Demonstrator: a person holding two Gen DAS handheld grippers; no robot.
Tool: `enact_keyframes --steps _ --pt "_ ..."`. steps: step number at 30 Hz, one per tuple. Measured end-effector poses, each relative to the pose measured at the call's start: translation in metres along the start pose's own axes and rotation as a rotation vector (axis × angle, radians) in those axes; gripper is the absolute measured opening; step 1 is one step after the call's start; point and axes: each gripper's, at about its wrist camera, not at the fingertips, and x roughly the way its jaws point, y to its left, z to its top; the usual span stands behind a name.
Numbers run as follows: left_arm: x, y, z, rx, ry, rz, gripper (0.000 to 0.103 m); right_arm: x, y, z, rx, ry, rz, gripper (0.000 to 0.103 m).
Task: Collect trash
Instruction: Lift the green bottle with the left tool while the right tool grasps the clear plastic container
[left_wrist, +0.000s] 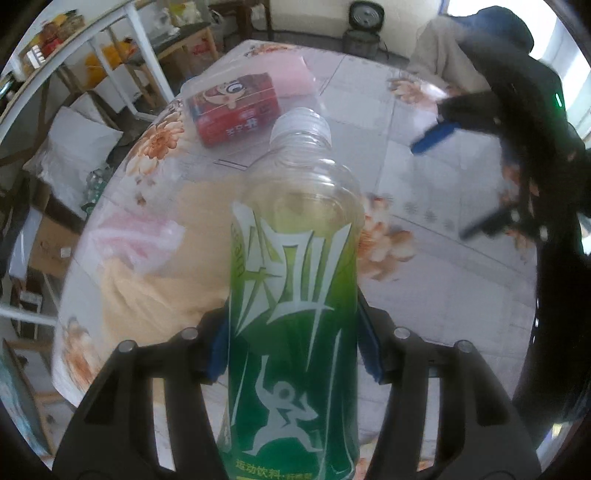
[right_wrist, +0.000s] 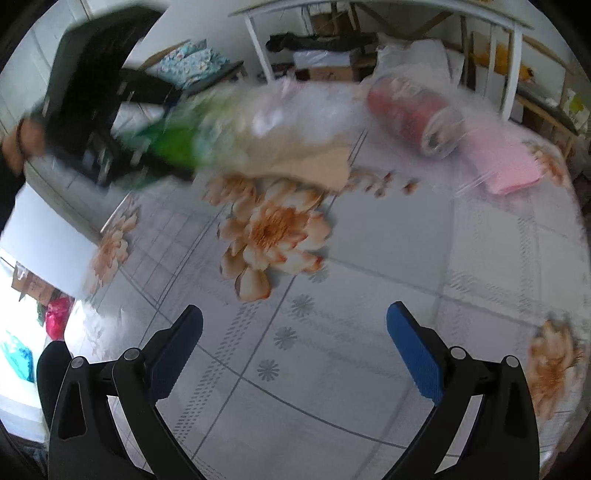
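Observation:
My left gripper is shut on a green-labelled plastic drink bottle with a clear top and white cap, held above the floral table. The bottle also shows blurred in the right wrist view, with the left gripper around it. My right gripper is open and empty above the table; it also shows in the left wrist view. A red snack package lies further back, seen as a red wrapped roll in the right wrist view. A crumpled clear-pink plastic bag lies on a beige cloth.
The table has a floral plastic cover. A pink folded cloth lies near the red package. Shelves and boxes stand beyond the table edge. A rice cooker sits on the floor far back.

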Motion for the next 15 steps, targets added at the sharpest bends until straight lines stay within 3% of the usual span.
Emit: enact_keyframes --steps 5,6,8,11,15 --pt "-0.012 -0.025 -0.039 -0.133 -0.139 0.018 0.054 -0.037 -0.023 0.028 0.024 -0.077 -0.09 0.097" --pt "-0.014 -0.028 -0.048 -0.167 -0.164 0.014 0.054 -0.046 -0.027 0.043 0.005 -0.097 -0.146 0.097" --pt "-0.015 -0.034 -0.061 -0.203 -0.194 0.008 0.054 -0.051 -0.03 0.063 -0.046 -0.103 -0.174 0.097" --pt "-0.009 -0.038 -0.073 -0.24 -0.222 0.0 0.054 -0.028 -0.025 0.104 -0.227 -0.038 -0.323 0.097" --pt "-0.01 -0.039 -0.077 -0.254 -0.26 -0.009 0.054 0.0 -0.019 0.135 -0.345 0.007 -0.367 0.097"
